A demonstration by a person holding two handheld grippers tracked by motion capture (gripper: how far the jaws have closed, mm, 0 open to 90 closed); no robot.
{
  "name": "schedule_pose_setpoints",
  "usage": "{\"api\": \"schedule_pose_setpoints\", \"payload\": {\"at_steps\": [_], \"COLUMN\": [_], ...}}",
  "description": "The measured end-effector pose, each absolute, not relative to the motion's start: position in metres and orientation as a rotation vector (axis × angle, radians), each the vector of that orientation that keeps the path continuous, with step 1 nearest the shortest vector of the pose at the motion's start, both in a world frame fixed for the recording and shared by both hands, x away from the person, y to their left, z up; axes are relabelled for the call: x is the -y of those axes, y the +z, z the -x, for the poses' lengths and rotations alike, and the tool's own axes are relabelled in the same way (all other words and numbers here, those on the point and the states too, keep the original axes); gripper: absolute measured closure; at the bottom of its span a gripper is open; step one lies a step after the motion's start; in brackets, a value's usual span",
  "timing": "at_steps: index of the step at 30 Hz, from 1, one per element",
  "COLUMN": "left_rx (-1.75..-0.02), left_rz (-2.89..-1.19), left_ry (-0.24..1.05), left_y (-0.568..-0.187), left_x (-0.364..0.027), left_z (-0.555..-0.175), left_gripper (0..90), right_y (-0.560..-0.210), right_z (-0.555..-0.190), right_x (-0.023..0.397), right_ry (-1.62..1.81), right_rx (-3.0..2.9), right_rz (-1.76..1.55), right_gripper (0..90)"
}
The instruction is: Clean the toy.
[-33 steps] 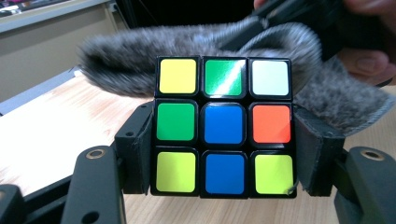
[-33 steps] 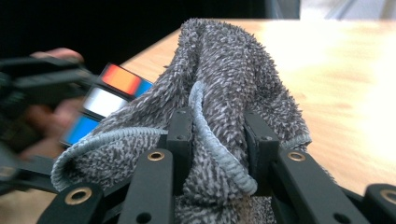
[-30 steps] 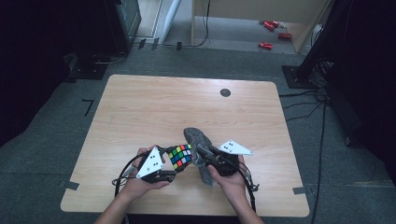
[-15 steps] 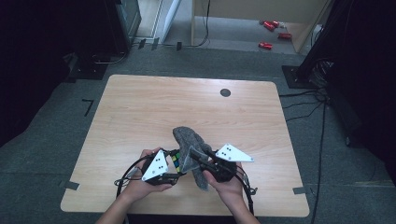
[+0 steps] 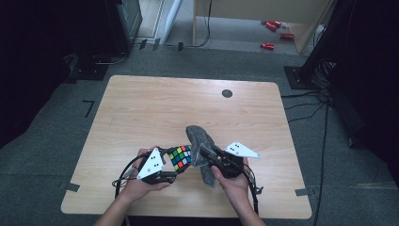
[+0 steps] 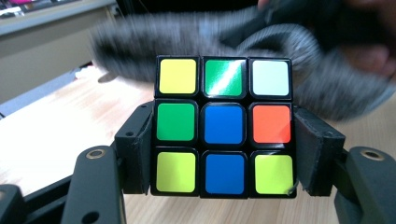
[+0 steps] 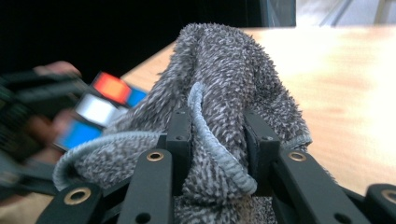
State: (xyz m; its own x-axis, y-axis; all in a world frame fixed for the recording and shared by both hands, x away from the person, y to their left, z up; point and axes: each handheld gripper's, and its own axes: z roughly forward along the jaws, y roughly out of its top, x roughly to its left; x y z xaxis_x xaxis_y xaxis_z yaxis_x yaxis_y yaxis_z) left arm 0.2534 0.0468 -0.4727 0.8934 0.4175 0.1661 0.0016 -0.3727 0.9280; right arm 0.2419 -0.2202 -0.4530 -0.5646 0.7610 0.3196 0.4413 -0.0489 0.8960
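A scrambled puzzle cube (image 5: 180, 157) (image 6: 224, 126) is clamped between the jaws of my left gripper (image 5: 170, 165) (image 6: 224, 151), held just above the table near its front edge. In the left gripper view its facing side shows yellow, green, white, blue and orange squares. A grey fuzzy cloth (image 5: 200, 141) (image 7: 224, 102) is bunched in my right gripper (image 5: 205, 157) (image 7: 217, 154), whose jaws are shut on a fold of it. The cloth presses against the cube's right side (image 7: 105, 105). It looks motion-blurred behind the cube (image 6: 327, 79).
The light wooden table (image 5: 155, 108) has a small round black grommet (image 5: 227, 93) toward its far edge. Cables trail from both grippers (image 5: 123, 172) over the front edge. On the floor beyond the table lie red items (image 5: 272, 33) by a wooden frame.
The cloth and my right gripper have shifted slightly against the cube in a rubbing motion. The cube's coloured face, covered half a second ago, shows again. My left hand has stayed where it was.
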Motion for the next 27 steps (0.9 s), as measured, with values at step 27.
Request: {"api": "schedule_pose_setpoints", "payload": {"at_steps": [27], "left_rx": [-0.294], "left_rz": [-1.877], "left_ry": [0.43], "left_y": [-0.47], "left_x": [-0.046], "left_z": [-0.251], "left_gripper": [35.2], "right_y": [-0.437], "right_z": [-0.23], "right_x": [0.213], "right_ry": [1.735], "right_rx": [-1.937], "right_rz": [-1.166], "right_gripper": [67.9]}}
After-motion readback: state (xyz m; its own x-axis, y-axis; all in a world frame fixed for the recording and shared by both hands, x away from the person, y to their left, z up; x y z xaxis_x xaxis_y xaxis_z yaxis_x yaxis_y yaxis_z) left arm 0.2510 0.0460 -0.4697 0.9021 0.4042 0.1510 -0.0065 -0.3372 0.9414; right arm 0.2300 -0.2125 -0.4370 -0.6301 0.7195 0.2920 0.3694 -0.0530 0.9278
